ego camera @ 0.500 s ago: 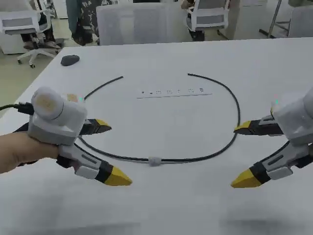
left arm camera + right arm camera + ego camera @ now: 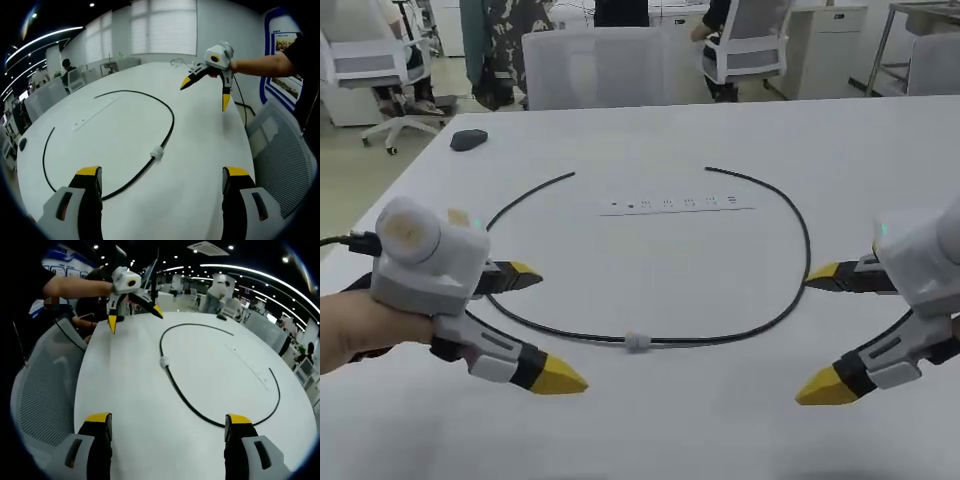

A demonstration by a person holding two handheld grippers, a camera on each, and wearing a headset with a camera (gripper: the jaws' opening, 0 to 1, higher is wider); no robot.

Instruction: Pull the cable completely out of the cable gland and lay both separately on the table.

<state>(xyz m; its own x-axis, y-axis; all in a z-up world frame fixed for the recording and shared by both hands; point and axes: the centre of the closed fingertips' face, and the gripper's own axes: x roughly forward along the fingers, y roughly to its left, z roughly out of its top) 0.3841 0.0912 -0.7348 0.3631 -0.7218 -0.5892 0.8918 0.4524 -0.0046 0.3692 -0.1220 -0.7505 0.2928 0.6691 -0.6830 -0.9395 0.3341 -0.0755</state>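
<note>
Cable [image 2: 806,235]: black, thin, laid on the white table [image 2: 670,120] in a wide open loop across the middle of the head view. Both loose ends lie toward the upper part of the loop, well apart from each other.

Cable gland [image 2: 638,342]: small, pale grey, threaded on the cable at the bottom of the loop, lower centre of frame, between the two grippers and touched by neither.

Left gripper [image 2: 548,328]: lower left of frame, held in a hand [image 2: 360,330]. Yellow-tipped jaws spread wide with nothing between them; upper tip sits just beside the left run of the cable, contact cannot be told.

Right gripper [image 2: 812,331]: lower right of frame. Jaws likewise spread wide and holding nothing; upper tip near the right bend of the cable.

Socket strip [image 2: 670,205]: flat, white, inside the loop, upper centre.

Mouse [image 2: 469,140]: dark, upper left of the table.

Office chairs [image 2: 750,40]: beyond the far edge, top of frame.
</note>
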